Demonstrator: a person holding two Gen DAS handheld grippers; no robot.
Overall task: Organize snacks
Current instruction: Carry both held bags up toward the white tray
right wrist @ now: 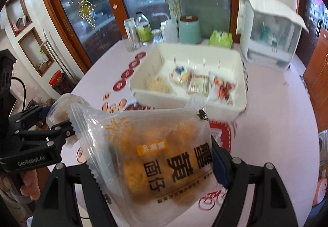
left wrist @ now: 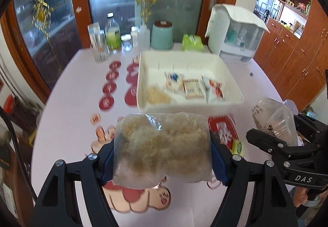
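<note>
Left tool (left wrist: pixel 162 157): raised over the bench (left wrist: pixel 71 87), clamped on a clear crumb packet (left wrist: pixel 162 145), lower centre.
Right tool (right wrist: pixel 155 167): raised, gripping an orange-print bread packet (right wrist: pixel 160 157), lower centre.
White tray (left wrist: pixel 231 83): mid-frame beyond both.

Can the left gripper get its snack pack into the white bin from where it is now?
Probably yes. The left gripper holds its snack pack just short of the white bin, whose top is open. Nothing stands between them, and the bin's near-left corner holds only one snack.

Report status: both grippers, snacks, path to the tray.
Left gripper shut on floss bun packet. Right gripper shut on labelled bread packet. White tray ahead, nothing between.
</note>
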